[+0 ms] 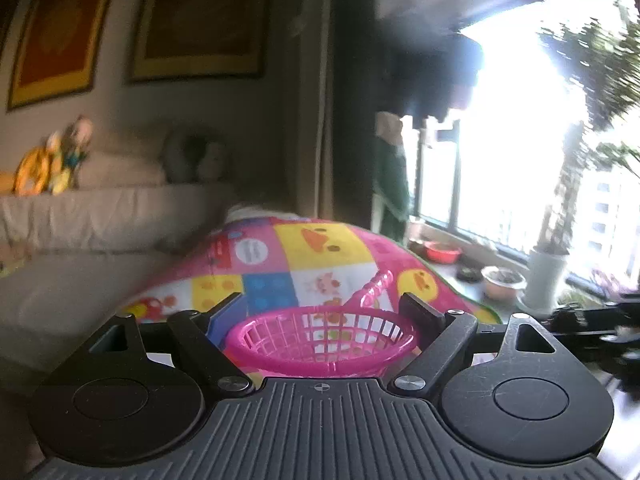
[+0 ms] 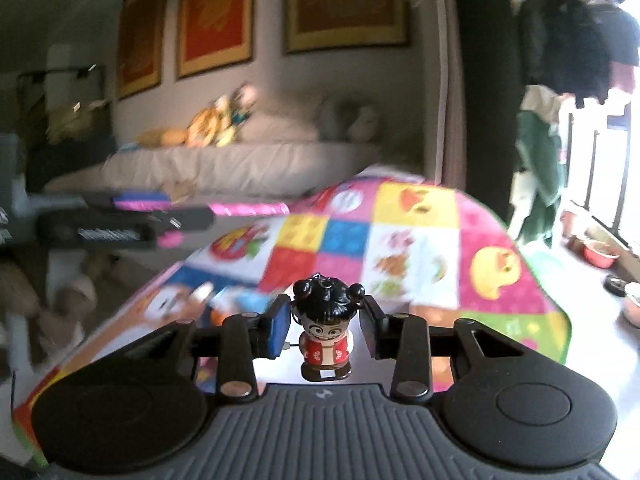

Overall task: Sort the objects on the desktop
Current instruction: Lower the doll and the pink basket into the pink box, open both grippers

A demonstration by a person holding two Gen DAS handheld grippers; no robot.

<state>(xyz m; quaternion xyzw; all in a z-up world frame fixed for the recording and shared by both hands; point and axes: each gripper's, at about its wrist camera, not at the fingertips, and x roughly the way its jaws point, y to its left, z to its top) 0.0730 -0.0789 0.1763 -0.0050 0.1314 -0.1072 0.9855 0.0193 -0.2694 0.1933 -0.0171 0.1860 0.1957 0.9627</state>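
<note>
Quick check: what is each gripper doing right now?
Left gripper: shut on the pink plastic lattice basket.
Right gripper: shut on the small black-haired toy figurine.

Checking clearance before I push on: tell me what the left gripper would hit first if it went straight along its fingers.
The left gripper already has the pink plastic basket between its fingers. Beyond that, the line probably reaches the patchwork play mat rising behind, though depth is unclear.

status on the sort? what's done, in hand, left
Done: both pickups. In hand: left hand-held gripper holds the pink basket; right hand-held gripper holds the toy figurine above the patchwork mat. Left: figurine into the empty basket.
</note>
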